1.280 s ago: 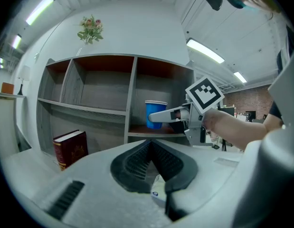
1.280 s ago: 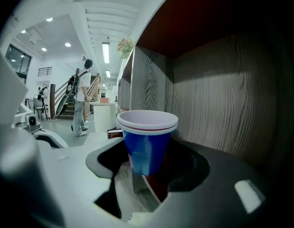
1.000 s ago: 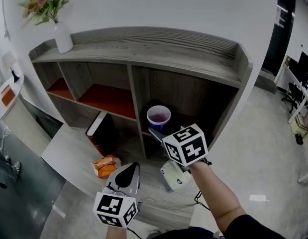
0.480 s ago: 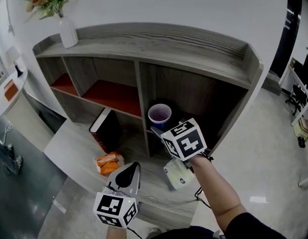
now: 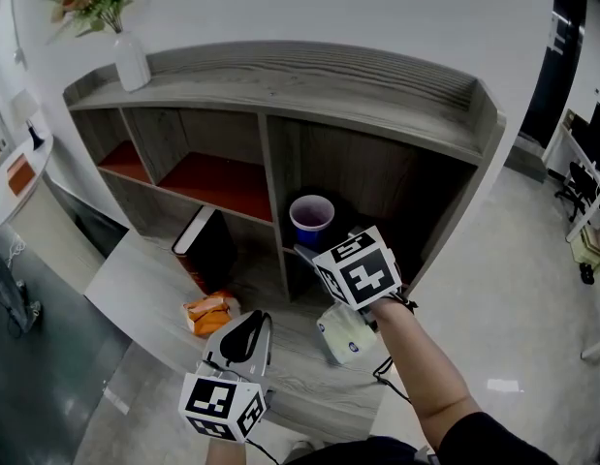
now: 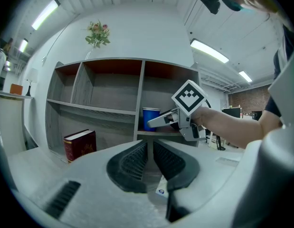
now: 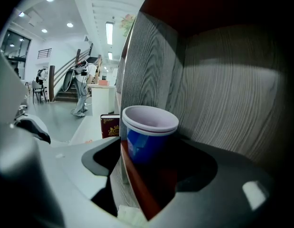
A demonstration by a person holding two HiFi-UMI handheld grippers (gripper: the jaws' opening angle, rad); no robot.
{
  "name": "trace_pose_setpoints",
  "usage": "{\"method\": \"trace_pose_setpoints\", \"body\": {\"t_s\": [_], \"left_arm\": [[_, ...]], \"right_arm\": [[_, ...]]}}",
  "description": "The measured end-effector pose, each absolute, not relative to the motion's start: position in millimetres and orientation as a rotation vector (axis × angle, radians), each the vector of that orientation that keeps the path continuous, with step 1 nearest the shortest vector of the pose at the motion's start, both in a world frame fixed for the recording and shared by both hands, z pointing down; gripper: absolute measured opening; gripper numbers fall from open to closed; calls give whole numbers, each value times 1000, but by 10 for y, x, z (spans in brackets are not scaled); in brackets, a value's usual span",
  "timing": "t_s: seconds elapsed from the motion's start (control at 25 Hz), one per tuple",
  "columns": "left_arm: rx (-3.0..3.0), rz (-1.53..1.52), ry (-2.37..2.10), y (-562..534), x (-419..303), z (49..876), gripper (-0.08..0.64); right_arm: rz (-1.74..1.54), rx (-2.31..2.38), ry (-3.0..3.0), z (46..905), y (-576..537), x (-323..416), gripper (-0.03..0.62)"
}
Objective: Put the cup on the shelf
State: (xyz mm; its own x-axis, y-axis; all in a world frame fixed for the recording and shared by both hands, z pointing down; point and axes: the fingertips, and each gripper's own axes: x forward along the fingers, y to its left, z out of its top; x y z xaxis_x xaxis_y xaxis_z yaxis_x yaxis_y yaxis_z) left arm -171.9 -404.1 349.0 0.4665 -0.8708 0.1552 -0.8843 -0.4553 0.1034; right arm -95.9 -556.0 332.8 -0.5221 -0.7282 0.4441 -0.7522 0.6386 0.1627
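A blue paper cup point(image 5: 311, 219) with a white inside stands upright on the red board of the grey wooden shelf unit point(image 5: 280, 76), in the right compartment next to the divider. My right gripper point(image 5: 312, 247) reaches into that compartment. Its jaws have just been opening and now stand wide on either side of the cup point(image 7: 147, 136) without pressing on it. My left gripper point(image 5: 246, 333) hangs low in front of the unit, its jaws close together with nothing between them. From the left gripper view the cup point(image 6: 150, 117) shows behind the right gripper's jaw.
A dark red book point(image 5: 207, 250) leans in the lower left compartment. An orange packet point(image 5: 208, 314) and a white packet point(image 5: 346, 336) lie on the grey base board. A white vase of flowers point(image 5: 131, 62) stands on the unit's top at the left.
The head view has shifted slightly. The cup stands in the same spot on the shelf with the right gripper still beside it. The left gripper has not moved.
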Motion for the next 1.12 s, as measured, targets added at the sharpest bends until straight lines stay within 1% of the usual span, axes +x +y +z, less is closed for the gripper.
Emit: {"method": "trace_pose_setpoints", "body": {"t_s": [0.08,0.12,0.4,0.6,0.8,0.92,1.04,1.12], "left_arm": [[2541,111,-1539,-4022,-1720,3483,29],[2542,108,-1538,-4012,-1718,3482,29],[2557,88,-1507,-3934,-1645,3472,29],[2583,85,-1471,-3850,-1556,3470,21],[2590,84,-1449,-3746,-1504,3465,-11],[2585,63,-1442,-3688,-1516,3451,-11],[2580,38,-1423,-3632,-1531,3444,-8],[2571,14,-1412,-3599,-1542,3452,-6]], "right_arm": [[72,1178,-2395,3307,-5514,-914,339],[75,1189,-2403,3293,-5490,-889,326],[86,1291,-2463,3199,-5291,-681,188],[88,1333,-2525,3140,-5106,-596,135],[102,1374,-2596,3088,-4916,-543,54],[118,1352,-2628,3110,-4770,-560,36],[128,1355,-2655,3133,-4612,-569,2],[146,1354,-2677,3159,-4496,-586,2]]}}
